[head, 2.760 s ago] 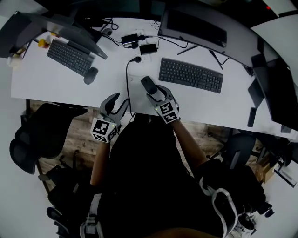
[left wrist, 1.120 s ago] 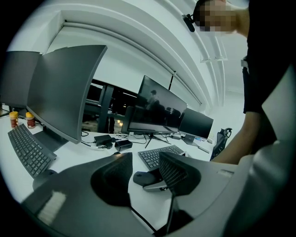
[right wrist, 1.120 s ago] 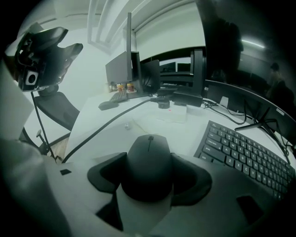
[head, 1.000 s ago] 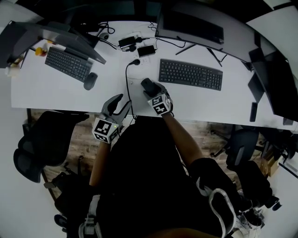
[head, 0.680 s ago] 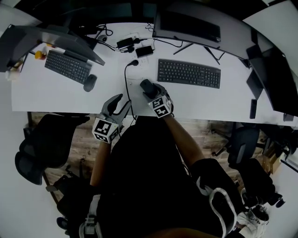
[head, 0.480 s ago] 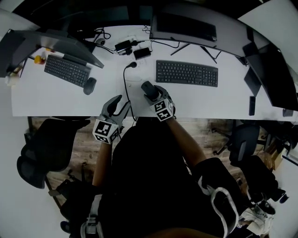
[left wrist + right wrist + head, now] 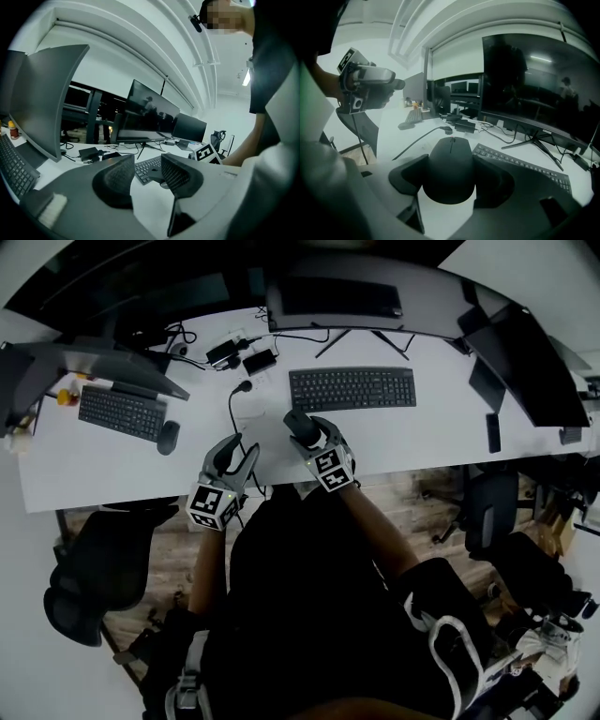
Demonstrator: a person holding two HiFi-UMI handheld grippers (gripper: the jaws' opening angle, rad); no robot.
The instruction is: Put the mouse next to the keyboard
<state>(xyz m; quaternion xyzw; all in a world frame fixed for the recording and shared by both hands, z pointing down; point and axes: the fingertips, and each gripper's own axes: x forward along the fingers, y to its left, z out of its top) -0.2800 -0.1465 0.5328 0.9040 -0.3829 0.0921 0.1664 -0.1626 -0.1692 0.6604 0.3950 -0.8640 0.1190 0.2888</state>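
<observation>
A black mouse [image 7: 450, 168] sits between the jaws of my right gripper [image 7: 451, 180], which is shut on its sides and holds it above the white desk [image 7: 412, 437]. In the head view the mouse [image 7: 299, 427] and right gripper [image 7: 306, 433] are just in front of the black keyboard [image 7: 352, 388], near its left end. The keyboard [image 7: 520, 165] lies to the right of the mouse in the right gripper view. My left gripper [image 7: 231, 457] hovers at the desk's near edge, left of the mouse. It is open and empty [image 7: 143, 171].
A second keyboard [image 7: 121, 412] and mouse [image 7: 169, 437] lie at the left. A black cable [image 7: 232, 413] runs down the desk between the grippers. Power bricks [image 7: 232, 350] sit at the back, monitors [image 7: 333, 298] line the far edge, a dark phone [image 7: 491, 432] lies at right.
My right gripper has lifted the mouse off the desk, still shut on it. The left gripper has edged forward over the desk edge. The head view has swung.
</observation>
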